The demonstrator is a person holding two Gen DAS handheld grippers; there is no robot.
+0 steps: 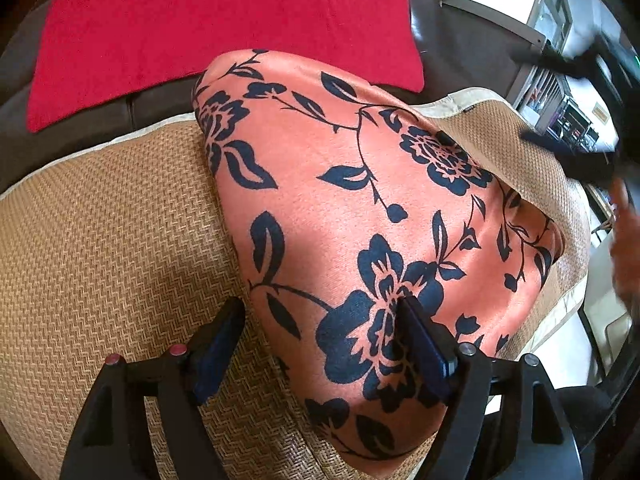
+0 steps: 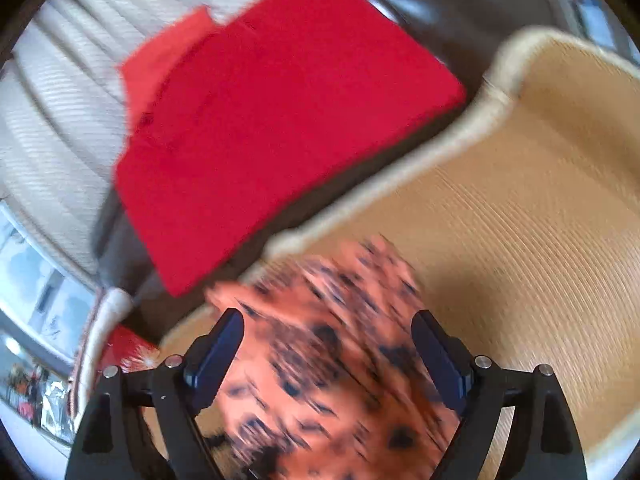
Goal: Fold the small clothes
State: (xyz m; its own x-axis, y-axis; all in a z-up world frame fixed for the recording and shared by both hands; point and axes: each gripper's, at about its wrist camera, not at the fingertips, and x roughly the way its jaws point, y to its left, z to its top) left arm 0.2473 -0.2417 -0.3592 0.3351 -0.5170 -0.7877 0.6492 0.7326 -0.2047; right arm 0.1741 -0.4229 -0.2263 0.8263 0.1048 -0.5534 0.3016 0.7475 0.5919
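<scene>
Left gripper (image 1: 320, 344), seen through its own wrist view, stands wide apart over the near edge of the floral cloth (image 1: 360, 208); one finger sits above the woven mat (image 1: 100, 220), the other above the print, and I see no pad pressing fabric, so it holds nothing. That salmon cloth with dark flowers lies folded on the mat, its far corner reaching toward a red cushion (image 1: 200, 32) on the dark sofa. At the right edge I make out the right gripper (image 1: 576, 108), blurred, and part of a hand (image 1: 624, 236). In the right wrist view, its jaws likewise stand wide with nothing clamped; the cloth (image 2: 332, 352) shows between and beneath them, heavily smeared by motion, so I cannot tell how close they are to it. My concern: the fabric looks slick, and a left finger dragging across it could shift or open the fold; a careless pinch might also catch only the top layer.
</scene>
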